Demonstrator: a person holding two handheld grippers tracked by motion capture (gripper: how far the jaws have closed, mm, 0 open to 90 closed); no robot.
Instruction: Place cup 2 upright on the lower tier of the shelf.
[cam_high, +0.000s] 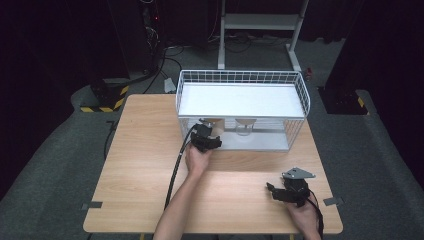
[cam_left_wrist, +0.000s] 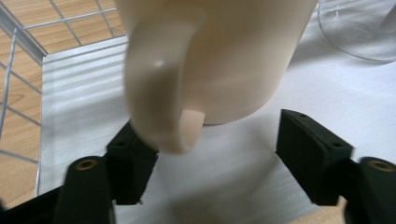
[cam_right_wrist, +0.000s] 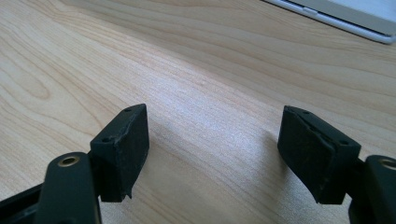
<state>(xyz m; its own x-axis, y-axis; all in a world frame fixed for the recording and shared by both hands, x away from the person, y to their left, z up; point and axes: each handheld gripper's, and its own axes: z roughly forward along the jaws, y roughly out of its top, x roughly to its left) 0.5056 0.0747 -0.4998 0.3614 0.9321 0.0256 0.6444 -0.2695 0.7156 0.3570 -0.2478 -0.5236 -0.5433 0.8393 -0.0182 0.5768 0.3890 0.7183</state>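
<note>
A cream mug (cam_left_wrist: 224, 56) stands on the white liner (cam_left_wrist: 79, 93) inside a white wire basket (cam_high: 300, 95). Its handle (cam_left_wrist: 159, 102) points toward my left gripper (cam_left_wrist: 217, 149), whose jaws stand apart on either side of the handle. The handle's lower end lies against the left jaw and the other jaw is clear of it, so nothing is pinched. In the high view the left gripper (cam_high: 207, 125) reaches over the basket's near wall at the mug (cam_high: 216, 123). My right gripper (cam_right_wrist: 215, 149) rests low over bare wood at the table's near right (cam_high: 272, 189), open with nothing between its fingers.
A clear glass (cam_high: 245, 128) stands in the basket just right of the mug, its rim visible in the left gripper view (cam_left_wrist: 359, 28). The basket sits at the far middle of the wooden table (cam_high: 140, 165). The basket's base edge (cam_right_wrist: 345, 18) lies beyond the right gripper.
</note>
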